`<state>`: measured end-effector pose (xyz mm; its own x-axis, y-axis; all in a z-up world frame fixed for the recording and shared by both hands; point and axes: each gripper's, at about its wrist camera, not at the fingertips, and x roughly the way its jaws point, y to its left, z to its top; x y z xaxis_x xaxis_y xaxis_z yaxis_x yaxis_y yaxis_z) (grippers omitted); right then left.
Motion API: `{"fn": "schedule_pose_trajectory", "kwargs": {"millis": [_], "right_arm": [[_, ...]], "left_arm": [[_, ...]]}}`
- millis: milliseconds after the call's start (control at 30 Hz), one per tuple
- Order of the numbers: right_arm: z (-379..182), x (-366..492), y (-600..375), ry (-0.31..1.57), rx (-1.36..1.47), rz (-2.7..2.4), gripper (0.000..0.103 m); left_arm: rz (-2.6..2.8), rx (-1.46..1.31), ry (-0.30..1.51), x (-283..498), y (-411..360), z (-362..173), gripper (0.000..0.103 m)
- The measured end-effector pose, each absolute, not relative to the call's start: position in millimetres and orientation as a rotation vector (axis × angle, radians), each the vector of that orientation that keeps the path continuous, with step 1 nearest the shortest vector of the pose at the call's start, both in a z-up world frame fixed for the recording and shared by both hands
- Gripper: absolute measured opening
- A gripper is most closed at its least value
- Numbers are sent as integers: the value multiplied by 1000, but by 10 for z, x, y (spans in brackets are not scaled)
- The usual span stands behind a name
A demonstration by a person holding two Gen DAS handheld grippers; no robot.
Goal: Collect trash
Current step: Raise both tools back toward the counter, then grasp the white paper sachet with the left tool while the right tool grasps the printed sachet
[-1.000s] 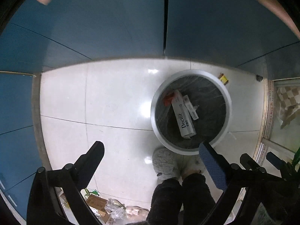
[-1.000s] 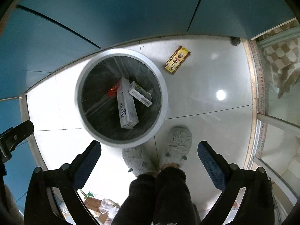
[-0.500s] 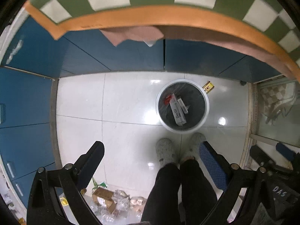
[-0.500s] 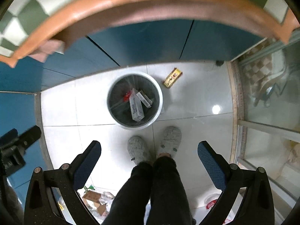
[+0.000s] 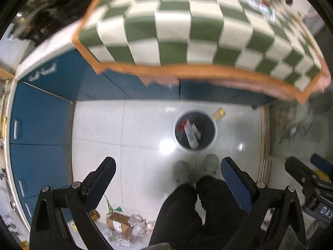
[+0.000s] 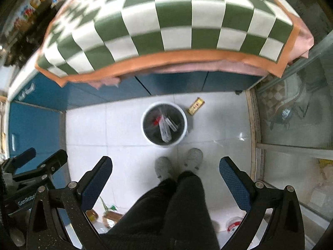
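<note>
Fingers (image 6: 97, 179) spread empty, legs (image 6: 177, 204) before bin (image 6: 164, 123), yellow box (image 6: 196, 106) beside.

boxes (image 6: 166, 128) in bin (image 6: 145, 134), packet (image 6: 196, 106) beside it, table (image 6: 166, 20) behind

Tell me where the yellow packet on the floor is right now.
The yellow packet lies on the white floor tiles just right of the trash bin, beyond its rim, near the blue cabinets under the checkered table.
</note>
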<state>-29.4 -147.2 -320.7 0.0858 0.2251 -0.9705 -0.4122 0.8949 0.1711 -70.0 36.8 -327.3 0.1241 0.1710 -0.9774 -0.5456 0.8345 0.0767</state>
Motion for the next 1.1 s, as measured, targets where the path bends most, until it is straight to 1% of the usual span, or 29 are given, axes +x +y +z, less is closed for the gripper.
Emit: {"fn": "schedule_pose_trajectory", "kwargs": {"millis": [167,333,433,500,567,667,767,800,833,867,900,967,1033,1100], "right_arm": [[-2677,212,-1556,1320,-16,471,103],[-2400,1062,-1617,1253,86,427,103],[-2474,1769,-1563,1248,139,413,103],[-2638,2300,-1450,1268,159,403,103],[-2853,2757,-1314,1290,165,394,101],[-3236,3430,-1010,1336,141,375,95],[-3555,3835,-717,1382,110,386,85],[-3620,3901,-660,1384,92,390,76],[-3672,3967,-568,1379,57,390,71],[-3640,3982,-491,1326,21,398,68],[-3666,3998,-412,1318,-21,412,52],[-3672,4006,-291,1265,-106,407,32],[-3677,4030,-240,1236,-140,435,7],[-3640,4089,-297,1233,-116,460,6]], "left_arm": [[587,-320,1203,-316,572,-2706,103],[651,-256,1109,361,685,-2416,103],[704,-205,1107,762,758,-2394,103],[728,-206,1133,1075,842,-2467,103],[756,-220,1169,1380,917,-2586,103],[788,-218,1228,1777,1005,-2780,103],[806,-212,1267,2085,1030,-2913,103],[807,-211,1278,2188,1037,-2956,103],[809,-209,1291,2281,1051,-2996,103],[810,-210,1302,2379,1065,-3034,103],[809,-214,1308,2467,1078,-3062,103],[800,-227,1318,2633,1101,-3105,103],[784,-242,1322,2798,1112,-3138,103],[757,-261,1323,2985,1112,-3152,102]]}}
